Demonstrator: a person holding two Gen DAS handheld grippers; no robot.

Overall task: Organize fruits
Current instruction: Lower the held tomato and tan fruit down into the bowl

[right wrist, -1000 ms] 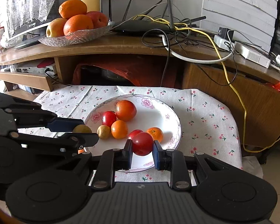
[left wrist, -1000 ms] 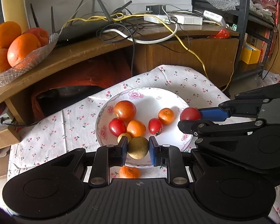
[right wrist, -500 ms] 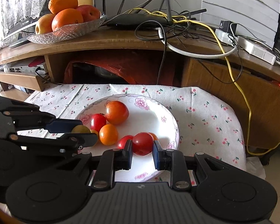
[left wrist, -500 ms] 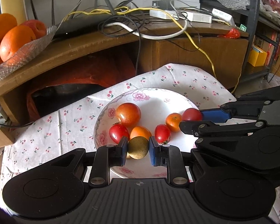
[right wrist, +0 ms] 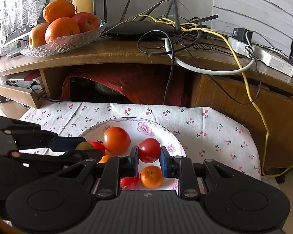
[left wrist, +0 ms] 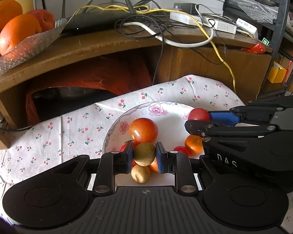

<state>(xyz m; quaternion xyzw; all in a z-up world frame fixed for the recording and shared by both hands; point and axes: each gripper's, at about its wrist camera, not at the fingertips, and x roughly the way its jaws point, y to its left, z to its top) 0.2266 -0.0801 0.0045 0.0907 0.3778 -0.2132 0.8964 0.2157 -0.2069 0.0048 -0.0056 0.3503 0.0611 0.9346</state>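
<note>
The cherry-print tabletop (right wrist: pixel 214 136) carries the floral plate (left wrist: pixel 156 109). Above the plate's right side, the right hand-held gripper (right wrist: pixel 148 157) is clenched on a red tomato (right wrist: pixel 149 149). Above the plate's left side, the left hand-held gripper (left wrist: pixel 144 156) grasps a yellow-green fruit (left wrist: pixel 145 154). On the plate lie 1 large tomato (left wrist: pixel 143 129), a small orange (right wrist: pixel 151 176) and a pale round fruit (left wrist: pixel 140 173).
</note>
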